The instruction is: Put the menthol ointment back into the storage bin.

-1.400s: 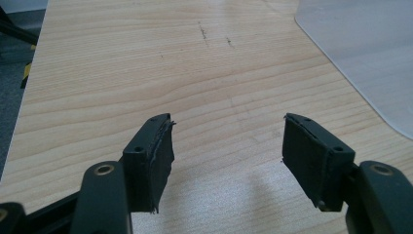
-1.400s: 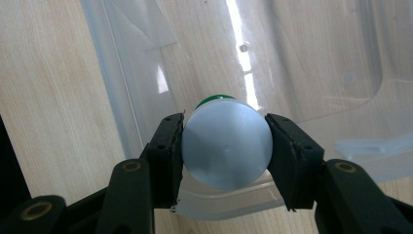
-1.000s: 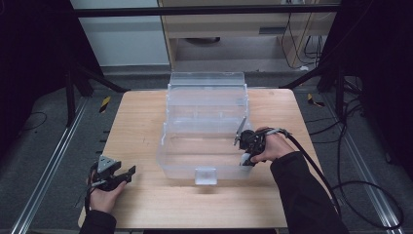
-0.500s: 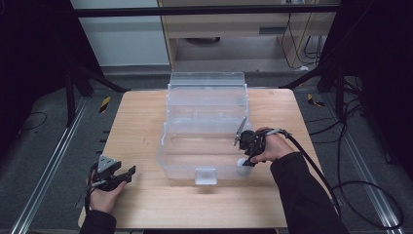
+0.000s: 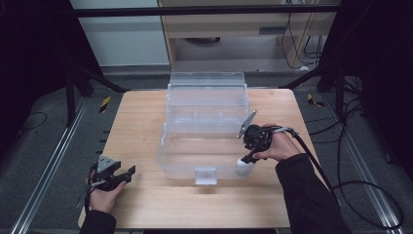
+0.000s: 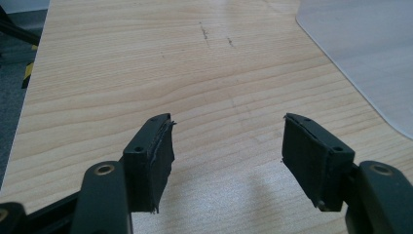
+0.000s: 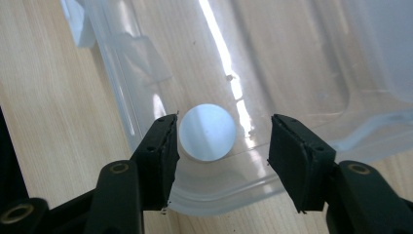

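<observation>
On the wooden surface [image 5: 146, 122]: a clear plastic box [image 5: 207, 131] stands at the middle, its lid thrown back on the far side. I take this box as the landmark for every place below.
Left hand-held gripper [image 5: 119, 174]: it lies low, to the left of the box and nearer the person, well apart from it. Its jaws stand wide apart with nothing between them; in the left gripper view I see bare wood in the gap and a corner of the box at the upper right.
Reason for the left side: I judge this hand-held gripper is resting, kept aside so that it does not disturb the work at the box.
Latch [image 5: 205, 175]: a small pale tab on the middle of the box's near wall, hanging free, which fits with the lid being open.
White cylinder [image 7: 207, 131]: it stands upright inside the box, in its near right corner, close to the wall.
Right hand-held gripper [image 7: 221, 153]: it points down over that same corner. Its jaws are apart; the left one seems to touch the cylinder, the right one has a clear gap.
Reason for the right side: the jaws stand on both sides of the cylinder, so I judge they either release it or prepare to clamp it. Which of these, I cannot tell.
</observation>
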Tool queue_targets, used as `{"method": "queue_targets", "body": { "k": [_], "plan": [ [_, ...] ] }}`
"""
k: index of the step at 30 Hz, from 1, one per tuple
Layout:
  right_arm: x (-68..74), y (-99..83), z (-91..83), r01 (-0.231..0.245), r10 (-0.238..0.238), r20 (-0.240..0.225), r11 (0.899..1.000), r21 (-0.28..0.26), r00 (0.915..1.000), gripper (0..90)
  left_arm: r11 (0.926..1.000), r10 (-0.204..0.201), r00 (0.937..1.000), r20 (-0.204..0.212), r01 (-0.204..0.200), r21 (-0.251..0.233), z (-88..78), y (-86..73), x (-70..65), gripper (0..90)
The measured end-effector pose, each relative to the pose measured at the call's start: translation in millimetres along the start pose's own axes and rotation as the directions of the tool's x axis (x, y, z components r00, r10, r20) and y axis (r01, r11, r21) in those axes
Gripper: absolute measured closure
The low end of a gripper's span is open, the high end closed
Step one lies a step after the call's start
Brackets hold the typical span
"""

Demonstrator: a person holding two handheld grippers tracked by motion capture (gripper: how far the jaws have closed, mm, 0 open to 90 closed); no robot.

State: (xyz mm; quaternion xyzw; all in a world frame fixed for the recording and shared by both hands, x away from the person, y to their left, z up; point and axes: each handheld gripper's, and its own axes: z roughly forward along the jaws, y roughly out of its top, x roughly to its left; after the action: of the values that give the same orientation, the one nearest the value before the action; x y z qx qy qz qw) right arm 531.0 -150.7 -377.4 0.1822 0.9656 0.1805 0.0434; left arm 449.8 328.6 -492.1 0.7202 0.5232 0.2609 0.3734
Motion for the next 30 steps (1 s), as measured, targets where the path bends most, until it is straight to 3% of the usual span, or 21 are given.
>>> {"method": "queue_targets", "body": {
  "k": [5,9,11,16,19,20,21,24,27,28,30],
  "plan": [
    [-0.2,-7.2,-18.4,-0.042,0.048,0.055,0.993,-0.113,0.9973,41.6,1.0000,-0.002,1.0000,0.000,0.002,0.000,0.1,-0.1,0.1,35.7],
    [0.4,-18.1,-31.1,-0.080,0.099,0.083,0.976,-0.202,0.9916,39.6,1.0000,-0.002,1.0000,-0.003,0.002,-0.001,-0.4,0.1,0.1,36.0],
    [0.4,-20.5,-33.2,-0.090,0.110,0.090,0.974,-0.210,0.9898,39.3,1.0000,-0.002,1.0000,-0.003,0.002,-0.001,-0.5,0.1,0.0,36.3],
    [5.2,-44.1,-43.9,-0.183,0.241,0.134,0.921,-0.344,0.9612,38.1,1.0000,-0.007,1.0000,-0.001,0.007,-0.004,-1.4,0.5,0.2,39.1],
    [7.7,-59.4,-48.8,-0.232,0.324,0.156,0.874,-0.428,0.9331,36.8,0.9999,-0.009,1.0000,-0.003,0.009,-0.006,-2.0,0.7,0.3,41.6],
    [7.8,-63.4,-49.7,-0.239,0.337,0.158,0.864,-0.443,0.9279,35.6,0.9999,-0.011,0.9999,-0.001,0.011,-0.006,-2.3,0.8,0.4,42.4],
    [8.5,-69.8,-50.4,-0.250,0.363,0.166,0.846,-0.471,0.9166,35.3,0.9999,-0.012,0.9999,0.001,0.012,-0.005,-2.4,0.7,0.5,43.1],
    [9.8,-84.7,-48.5,-0.267,0.404,0.178,0.818,-0.510,0.8974,34.7,0.9998,-0.017,0.9998,0.006,0.017,-0.002,-2.2,0.6,0.5,45.6],
    [10.7,-97.1,-41.9,-0.292,0.441,0.186,0.801,-0.522,0.8778,33.9,0.9998,-0.019,0.9998,0.007,0.019,-0.002,-2.3,0.6,0.3,46.9],
    [10.9,-101.3,-39.3,-0.299,0.459,0.188,0.786,-0.541,0.8681,33.4,0.9998,-0.018,0.9998,0.006,0.018,-0.002,-2.4,0.6,0.3,47.2],
    [11.1,-109.3,-34.0,-0.330,0.507,0.169,0.744,-0.581,0.8455,32.6,0.9998,-0.019,0.9998,0.005,0.019,0.000,-2.2,0.4,0.4,47.3]
  ]
}}
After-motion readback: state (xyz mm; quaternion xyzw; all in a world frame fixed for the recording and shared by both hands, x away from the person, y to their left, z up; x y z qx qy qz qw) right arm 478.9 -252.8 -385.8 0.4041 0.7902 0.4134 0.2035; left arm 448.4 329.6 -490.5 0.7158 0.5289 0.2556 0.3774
